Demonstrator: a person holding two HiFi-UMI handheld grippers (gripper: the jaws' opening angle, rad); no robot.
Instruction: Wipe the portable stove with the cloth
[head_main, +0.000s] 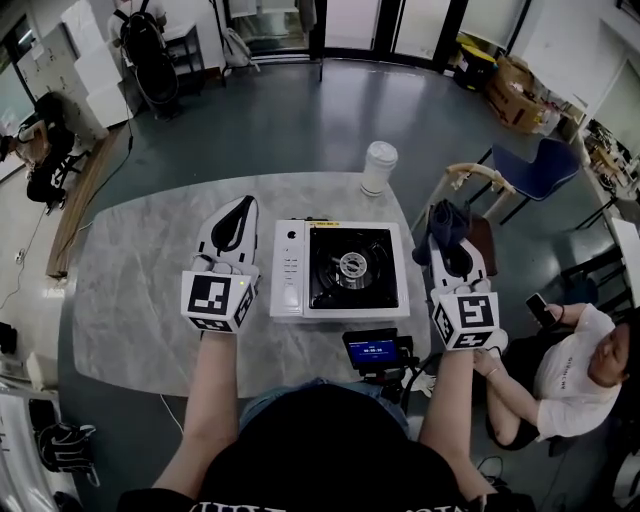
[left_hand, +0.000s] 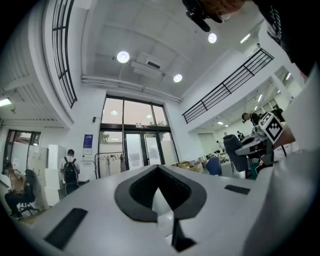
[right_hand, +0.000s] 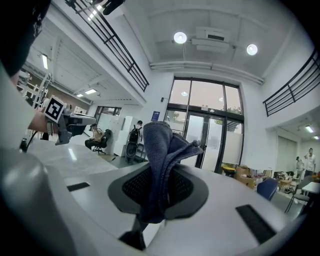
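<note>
Your left tongs are pressed together with nothing in them, just left of the stove, which sits in the middle of the table. Your right tongs pinch the cloth, bunched upward, just right of the stove and apparently clear of it.

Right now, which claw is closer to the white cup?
The right one. The right claw, gripping the cloth, is just right of the cup and nearer the person; the left claw is farther away, left of the stove.
</note>
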